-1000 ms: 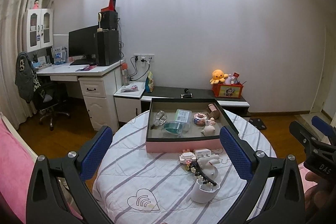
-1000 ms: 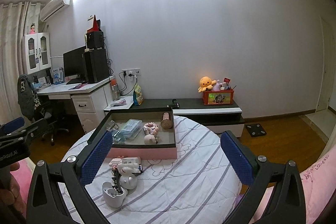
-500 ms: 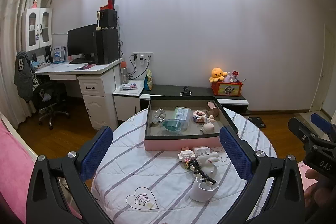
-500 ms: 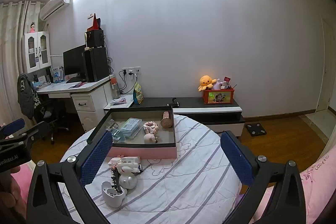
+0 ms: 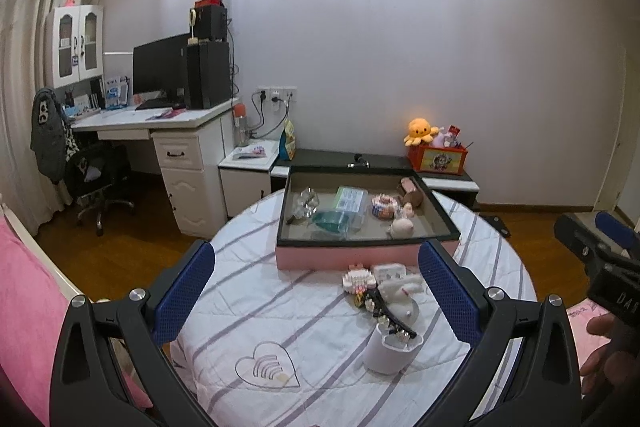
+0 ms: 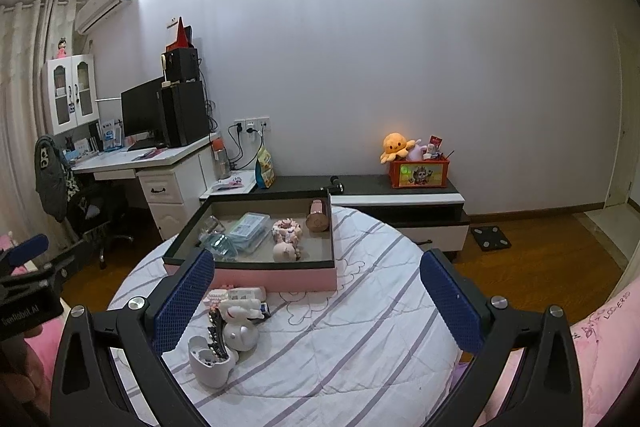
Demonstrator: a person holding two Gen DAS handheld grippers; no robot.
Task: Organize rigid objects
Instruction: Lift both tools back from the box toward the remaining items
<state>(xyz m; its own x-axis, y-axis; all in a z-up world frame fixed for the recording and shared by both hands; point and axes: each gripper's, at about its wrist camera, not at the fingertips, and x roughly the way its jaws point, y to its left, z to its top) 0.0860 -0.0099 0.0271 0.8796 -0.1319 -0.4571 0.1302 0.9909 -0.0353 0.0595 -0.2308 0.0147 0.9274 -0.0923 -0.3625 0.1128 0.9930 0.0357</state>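
Both claws hang above the round desk covered in a white quilted cloth with grey stripes, each spread wide and gripping nothing: the left claw and the right claw show their blue-padded fingers far apart. At the desk's far side sits a shallow pink-walled tray with a dark rim, holding a clear plastic box, a brown cylinder and small pale figurines. Just in front of the tray lie loose items: a white cup with a black beaded hair clip resting across it, a white rabbit-shaped toy, and a small pink brick model.
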